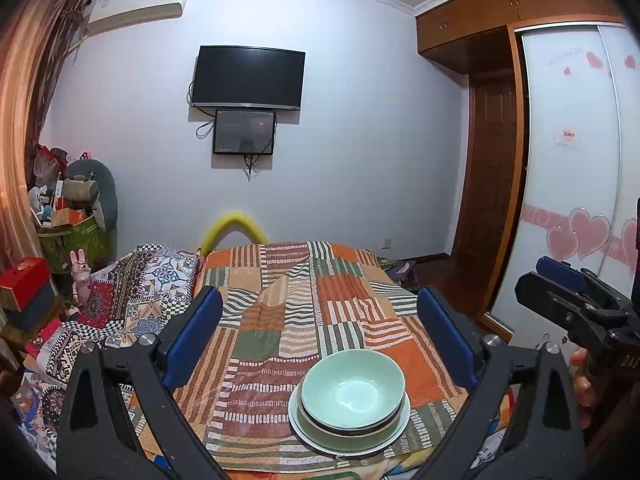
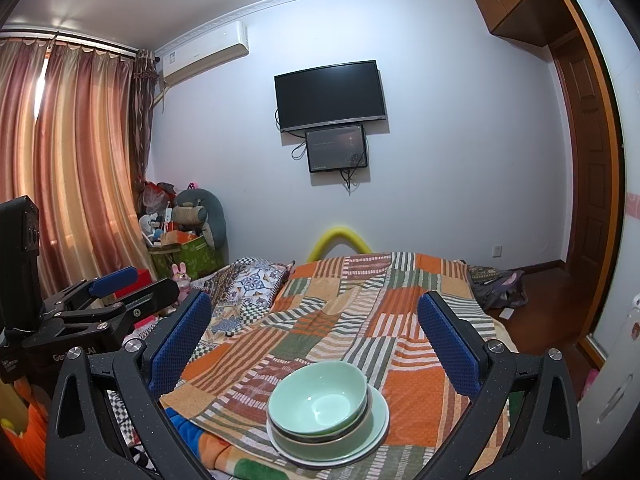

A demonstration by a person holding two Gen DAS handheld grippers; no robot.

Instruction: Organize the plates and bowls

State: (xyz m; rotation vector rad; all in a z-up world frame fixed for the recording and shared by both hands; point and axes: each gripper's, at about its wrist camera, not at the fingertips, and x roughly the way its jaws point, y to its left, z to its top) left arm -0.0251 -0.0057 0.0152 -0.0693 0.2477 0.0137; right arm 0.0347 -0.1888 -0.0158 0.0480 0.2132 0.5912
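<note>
A pale green bowl (image 1: 352, 390) sits nested in a darker-rimmed bowl on a pale green plate (image 1: 316, 436), one stack on the striped orange blanket (image 1: 280, 320). The same bowl (image 2: 318, 398) and plate (image 2: 376, 436) show in the right wrist view. My left gripper (image 1: 320, 320) is open and empty, its blue pads wide apart, held back above the stack. My right gripper (image 2: 314, 324) is open and empty too, likewise behind and above the stack. Each gripper shows at the edge of the other's view, the right one (image 1: 568, 292) and the left one (image 2: 116, 292).
The blanket covers a bed, with a patterned quilt (image 1: 132, 296) on its left. A TV (image 1: 248, 78) and small screen hang on the far wall. Clutter and boxes (image 1: 68, 224) fill the left corner. A wardrobe with sliding doors (image 1: 572, 184) stands right.
</note>
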